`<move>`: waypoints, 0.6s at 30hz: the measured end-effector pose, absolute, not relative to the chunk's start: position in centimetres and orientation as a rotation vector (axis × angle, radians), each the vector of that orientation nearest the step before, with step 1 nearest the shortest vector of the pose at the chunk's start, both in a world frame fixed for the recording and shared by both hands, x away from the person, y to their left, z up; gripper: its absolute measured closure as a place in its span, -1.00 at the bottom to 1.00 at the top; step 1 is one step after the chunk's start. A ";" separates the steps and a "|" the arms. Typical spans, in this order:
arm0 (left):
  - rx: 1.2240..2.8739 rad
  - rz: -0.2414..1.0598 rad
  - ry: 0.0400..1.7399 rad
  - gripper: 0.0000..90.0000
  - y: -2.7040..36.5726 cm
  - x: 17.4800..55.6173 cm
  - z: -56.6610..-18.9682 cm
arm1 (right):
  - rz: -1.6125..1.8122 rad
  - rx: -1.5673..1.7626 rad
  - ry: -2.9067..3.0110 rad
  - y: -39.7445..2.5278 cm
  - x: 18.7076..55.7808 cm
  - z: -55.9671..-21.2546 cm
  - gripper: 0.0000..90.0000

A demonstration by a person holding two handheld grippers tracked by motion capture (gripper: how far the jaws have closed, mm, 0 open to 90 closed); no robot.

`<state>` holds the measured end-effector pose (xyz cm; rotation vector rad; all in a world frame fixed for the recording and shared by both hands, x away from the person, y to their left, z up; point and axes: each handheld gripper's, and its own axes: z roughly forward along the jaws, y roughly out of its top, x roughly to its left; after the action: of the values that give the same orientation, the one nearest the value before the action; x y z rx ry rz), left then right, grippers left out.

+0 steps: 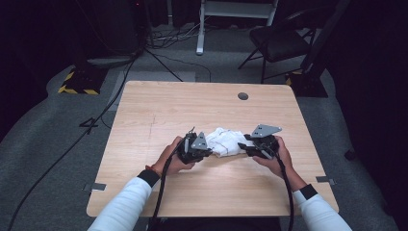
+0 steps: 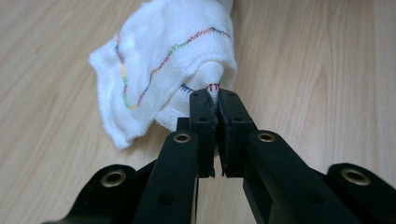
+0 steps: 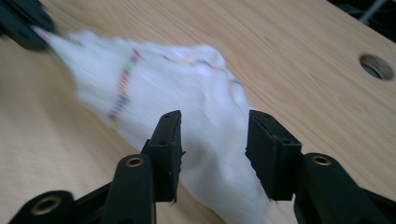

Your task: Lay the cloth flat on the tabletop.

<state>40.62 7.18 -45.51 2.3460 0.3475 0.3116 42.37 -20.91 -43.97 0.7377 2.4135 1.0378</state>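
Left gripper [image 2: 215, 100] pinching white cloth [image 2: 159, 60]; right gripper [image 3: 212, 140] agape.

Both sleeves [image 1: 126, 204] are white with black cuffs. Each black gripper carries a grey three-cornered plate [image 1: 264, 130] and a trailing black cable [image 1: 289, 192]. Brass-ringed screw holes [image 2: 181, 137] dot the fingers [image 2: 201, 121].

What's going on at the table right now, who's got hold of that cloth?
A person works a white cloth on the wooden table with two handheld grippers. The left gripper has its jaws shut on a bunched edge of the cloth, which carries multicoloured stitching. The right gripper has its jaws open on either side of the cloth's other end, not yet closed on it. The cloth is still crumpled, lying mid-table between the two hands.
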 end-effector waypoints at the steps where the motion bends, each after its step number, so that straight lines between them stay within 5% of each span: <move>1: 2.350 0.308 0.350 0.90 7.3 40.4 -45.7 | 1.066 0.717 2.424 -20.4 41.9 -43.7 0.18; 12: 2.353 0.269 0.349 0.90 7.6 39.5 -46.8 | 1.074 0.478 2.534 -13.9 39.0 -44.8 0.14; 18: 2.341 0.292 0.372 0.90 8.1 39.5 -46.7 | 0.951 0.524 2.497 -14.2 39.6 -46.3 0.77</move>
<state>39.50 8.09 -46.71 2.3412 0.3723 0.2924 39.58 -14.15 -46.28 0.5241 2.4966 0.9511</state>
